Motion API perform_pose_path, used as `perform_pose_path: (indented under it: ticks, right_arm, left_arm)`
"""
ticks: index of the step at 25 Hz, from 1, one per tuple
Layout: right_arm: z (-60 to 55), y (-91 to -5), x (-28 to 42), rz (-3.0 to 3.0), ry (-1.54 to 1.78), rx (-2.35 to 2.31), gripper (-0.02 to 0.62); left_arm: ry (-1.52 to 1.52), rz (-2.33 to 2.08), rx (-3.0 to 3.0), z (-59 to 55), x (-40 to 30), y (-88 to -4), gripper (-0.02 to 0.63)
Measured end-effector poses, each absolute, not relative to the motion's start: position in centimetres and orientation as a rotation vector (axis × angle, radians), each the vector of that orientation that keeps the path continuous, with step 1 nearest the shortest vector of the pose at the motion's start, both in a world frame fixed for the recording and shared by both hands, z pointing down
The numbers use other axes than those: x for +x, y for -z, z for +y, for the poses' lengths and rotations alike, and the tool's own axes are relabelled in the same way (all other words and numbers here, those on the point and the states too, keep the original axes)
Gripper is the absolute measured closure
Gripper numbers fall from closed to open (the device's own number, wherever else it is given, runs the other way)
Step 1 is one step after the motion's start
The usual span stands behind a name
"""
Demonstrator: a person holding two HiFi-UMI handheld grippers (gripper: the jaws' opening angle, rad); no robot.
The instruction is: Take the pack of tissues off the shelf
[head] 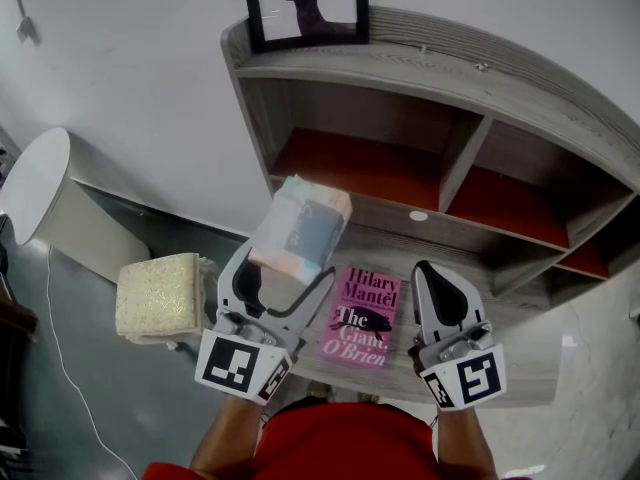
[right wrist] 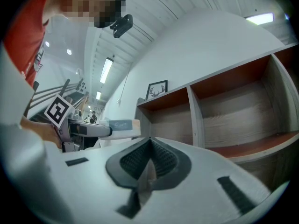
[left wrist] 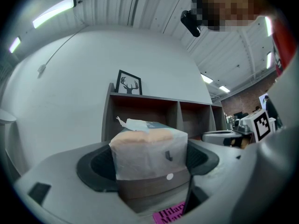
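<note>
Left gripper (head: 285, 274) is clamped on the pack of tissues (head: 300, 226), a jaw pressed to each side, and the pack is held up off the surface, out in front of the shelf (head: 480, 88). Right gripper (head: 432, 276) sits just to the right, jaws pressed together with nothing between them. Between the two grippers, a pink book (head: 365, 318) lies flat on the surface. Beyond the left gripper, a framed deer picture (head: 307, 3) stands on top of the shelf.

We see a peach-and-blue tissue pack (head: 298, 230), a pink book (head: 362, 316), and a grey wood-grain shelf (head: 450, 56) with red boards.
</note>
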State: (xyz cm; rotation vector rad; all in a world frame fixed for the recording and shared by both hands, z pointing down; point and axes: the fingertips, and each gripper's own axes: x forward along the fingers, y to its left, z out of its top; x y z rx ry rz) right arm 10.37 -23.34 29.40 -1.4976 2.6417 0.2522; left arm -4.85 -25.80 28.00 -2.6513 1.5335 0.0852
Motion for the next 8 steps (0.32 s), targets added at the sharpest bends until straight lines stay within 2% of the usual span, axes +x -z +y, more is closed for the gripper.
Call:
perform_pose_path:
  ticks: [8]
  right_arm:
    - [-23.12,-29.43,10.43,2.626,-0.258,-1.506,0.591]
  left_arm:
    - [-0.091,1.530,-2.652,-26.13,-4.82,-27.96,0.186]
